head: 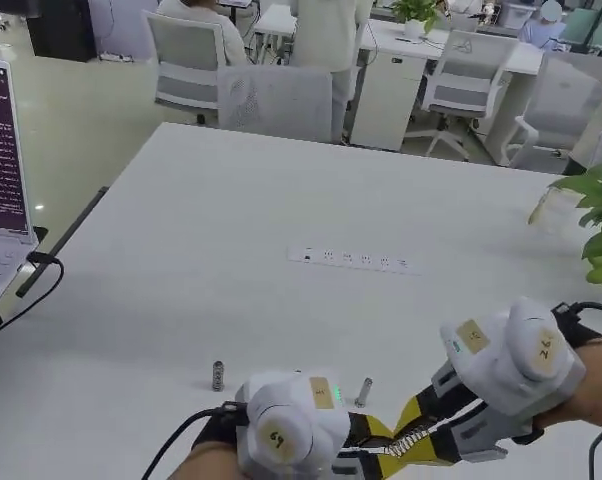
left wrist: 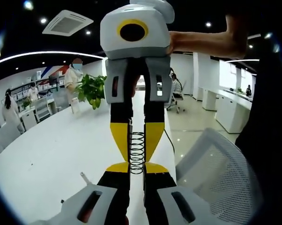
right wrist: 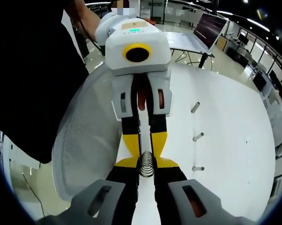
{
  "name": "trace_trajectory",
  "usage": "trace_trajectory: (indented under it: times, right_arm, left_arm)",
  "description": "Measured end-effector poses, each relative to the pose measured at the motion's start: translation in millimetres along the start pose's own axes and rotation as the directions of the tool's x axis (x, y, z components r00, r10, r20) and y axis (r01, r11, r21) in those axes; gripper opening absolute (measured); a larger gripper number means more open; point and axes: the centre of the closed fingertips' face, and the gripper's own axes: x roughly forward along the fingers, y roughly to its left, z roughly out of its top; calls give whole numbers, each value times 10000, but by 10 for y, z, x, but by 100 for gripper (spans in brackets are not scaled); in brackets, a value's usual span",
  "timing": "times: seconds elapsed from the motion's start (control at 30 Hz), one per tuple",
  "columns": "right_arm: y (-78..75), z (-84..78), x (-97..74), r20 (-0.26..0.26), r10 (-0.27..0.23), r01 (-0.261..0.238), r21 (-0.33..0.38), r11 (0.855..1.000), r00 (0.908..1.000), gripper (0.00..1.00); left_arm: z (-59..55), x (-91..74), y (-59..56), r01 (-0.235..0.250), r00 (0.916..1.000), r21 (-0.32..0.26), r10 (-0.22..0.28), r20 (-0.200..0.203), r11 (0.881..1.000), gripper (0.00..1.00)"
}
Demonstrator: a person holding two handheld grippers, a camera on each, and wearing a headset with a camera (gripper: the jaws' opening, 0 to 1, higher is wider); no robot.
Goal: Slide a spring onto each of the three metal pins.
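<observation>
Where the wide white table ends, low in the head view, the white left gripper and white right gripper meet tip to tip, both squeezing one thin silver wire spring. Three short metal pins stand mid-right in the right gripper view, with bare table around.
</observation>
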Motion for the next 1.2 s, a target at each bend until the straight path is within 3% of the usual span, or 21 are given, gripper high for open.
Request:
trace_trajectory:
  times: [0.57, 1.2]
  right_arm:
    - [16, -31, 108, -161, -26, 27, 3, 10000, 9999, 8]
    - [-53, -195, 187, -281, -211, 226, 562, 9982, 9994, 8]
  left_arm:
    - [-135, -35, -6, 4, 9996, -369, -14, -266, 9993, 6]
    - [-406, -294, 129, -684, 9956, -1025, 613, -710, 9924, 14]
